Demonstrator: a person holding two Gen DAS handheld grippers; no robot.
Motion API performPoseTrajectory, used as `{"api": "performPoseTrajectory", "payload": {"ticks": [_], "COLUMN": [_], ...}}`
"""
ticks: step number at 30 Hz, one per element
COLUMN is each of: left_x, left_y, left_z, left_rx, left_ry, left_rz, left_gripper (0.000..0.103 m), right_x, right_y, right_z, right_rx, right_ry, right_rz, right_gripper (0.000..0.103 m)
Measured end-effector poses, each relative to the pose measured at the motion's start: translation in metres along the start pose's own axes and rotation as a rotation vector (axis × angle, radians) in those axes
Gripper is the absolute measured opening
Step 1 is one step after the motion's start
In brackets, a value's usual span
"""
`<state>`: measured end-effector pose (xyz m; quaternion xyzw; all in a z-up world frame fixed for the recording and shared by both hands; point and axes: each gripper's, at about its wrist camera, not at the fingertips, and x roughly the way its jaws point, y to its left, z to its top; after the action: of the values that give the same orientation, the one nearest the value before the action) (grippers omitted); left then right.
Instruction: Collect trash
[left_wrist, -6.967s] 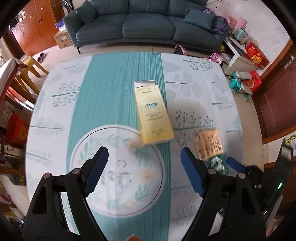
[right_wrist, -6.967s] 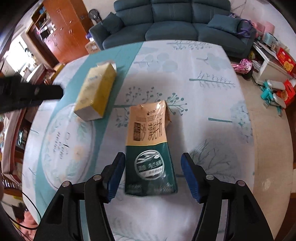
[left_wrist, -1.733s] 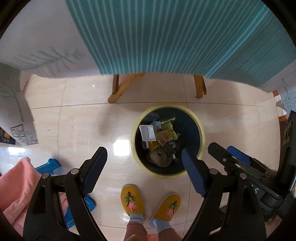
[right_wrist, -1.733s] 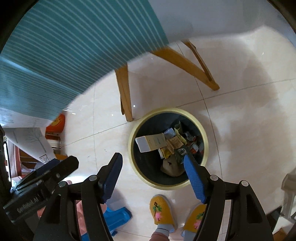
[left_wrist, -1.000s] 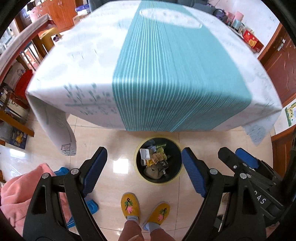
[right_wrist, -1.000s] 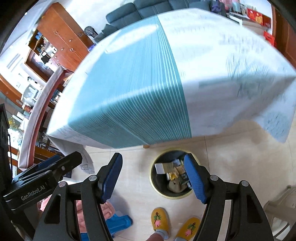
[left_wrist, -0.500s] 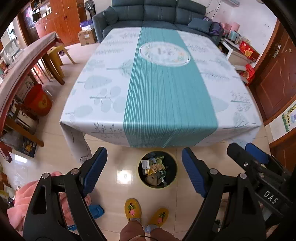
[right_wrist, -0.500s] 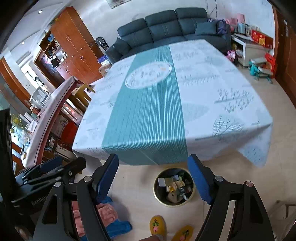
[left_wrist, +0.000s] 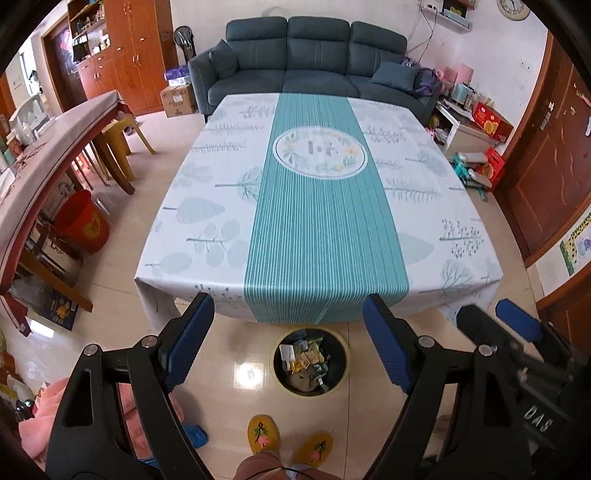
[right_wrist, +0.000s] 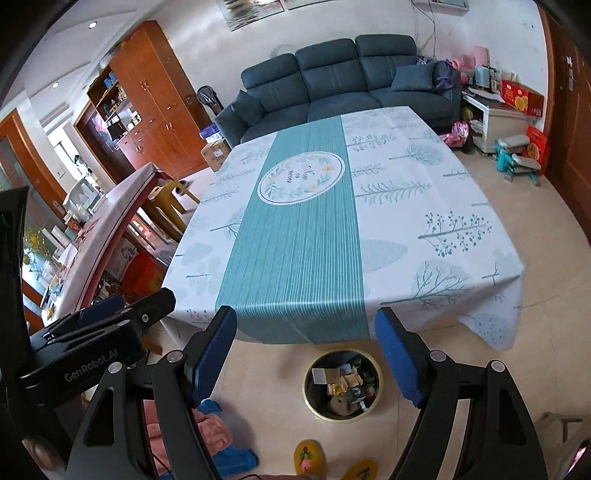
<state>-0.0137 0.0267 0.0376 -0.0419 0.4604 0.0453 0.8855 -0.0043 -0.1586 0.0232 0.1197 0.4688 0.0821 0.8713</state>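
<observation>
A dark round trash bin (left_wrist: 310, 362) with a yellow rim stands on the floor at the near edge of the table; it holds a yellow box, a brown-and-green bag and other wrappers. The right wrist view shows the same bin (right_wrist: 341, 384) low in the middle. My left gripper (left_wrist: 288, 343) is open with nothing between its blue pads, high above the bin. My right gripper (right_wrist: 306, 354) is also open and empty. Each gripper appears at the edge of the other's view. The table (left_wrist: 317, 206), under a teal-and-white cloth, carries no trash.
A person's feet in yellow slippers (left_wrist: 264, 437) stand just before the bin. A dark blue sofa (left_wrist: 314, 85) lies beyond the table. A red bucket (left_wrist: 83, 221) and wooden chairs are at the left, boxes and toys at the right. A pink cloth (right_wrist: 210, 432) lies near the feet.
Both grippers have risen from low by the bin to well above the table edge, so the whole tabletop and sofa have come into view. The bin looks smaller and farther.
</observation>
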Motion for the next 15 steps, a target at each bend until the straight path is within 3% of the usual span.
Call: {"api": "performPoseTrajectory", "payload": {"ticks": [15], "left_x": [-0.0028], "left_y": [-0.0023], "left_z": [-0.0016], "left_rx": [-0.010], "left_ry": [-0.004], "left_rz": [0.025], "left_gripper": [0.080], "right_x": [-0.0012], "right_y": [0.0054], "right_z": [0.0063], "right_rx": [-0.026], "right_ry": [-0.026], "right_rz": [0.015], "right_gripper": [0.079]}}
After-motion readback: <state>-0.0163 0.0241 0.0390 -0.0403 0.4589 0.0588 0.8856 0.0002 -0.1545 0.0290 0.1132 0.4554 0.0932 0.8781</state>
